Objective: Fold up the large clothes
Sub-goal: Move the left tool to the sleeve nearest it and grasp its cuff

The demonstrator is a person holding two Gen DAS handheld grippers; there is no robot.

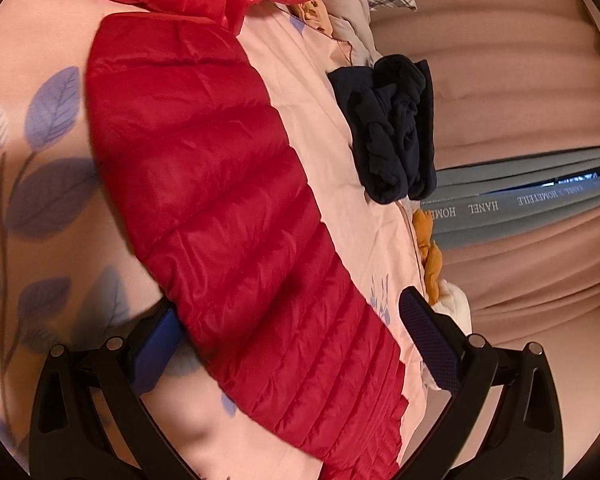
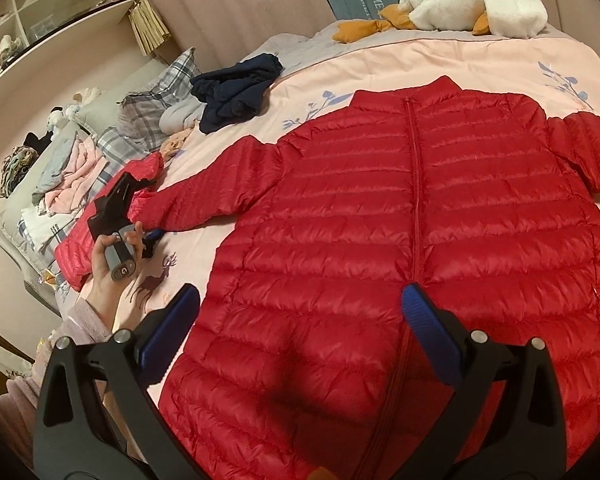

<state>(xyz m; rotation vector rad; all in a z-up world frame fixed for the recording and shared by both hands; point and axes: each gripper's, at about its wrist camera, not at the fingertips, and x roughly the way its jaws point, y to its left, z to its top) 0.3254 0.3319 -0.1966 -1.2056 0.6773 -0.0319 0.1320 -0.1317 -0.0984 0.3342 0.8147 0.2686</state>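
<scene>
The red jacket (image 2: 420,216) lies flat and front-up on the pink bed cover (image 2: 500,60), zipped, with its collar toward the headboard and its hem toward the person. Its long axis, along the zip, runs straight away from the right gripper (image 2: 300,320).

The right gripper hovers above the hem, its fingers spread wide and holding nothing. One finger is over the cover just beside the jacket's side edge, and the other is over the zip line. So the body of the jacket lies ahead of it and to its right.

The left sleeve (image 1: 228,184) stretches out to the side, away from the body, and its cuff end is at the left gripper (image 1: 288,320). In the left wrist view the sleeve runs as a long band between the two open fingers, from the near edge up and away. The fingers stand on both sides of it, but whether a pad touches the cloth I cannot tell.

I judge that the first fold is a sleeve fold, and it turns on this: the sleeve's axis lies across the jacket's axis, and the left gripper is much nearer to that cuff than the right one. It needs to close on the cuff and carry it toward the zip.

A dark garment (image 2: 236,84) lies well apart, near the pillows.
</scene>
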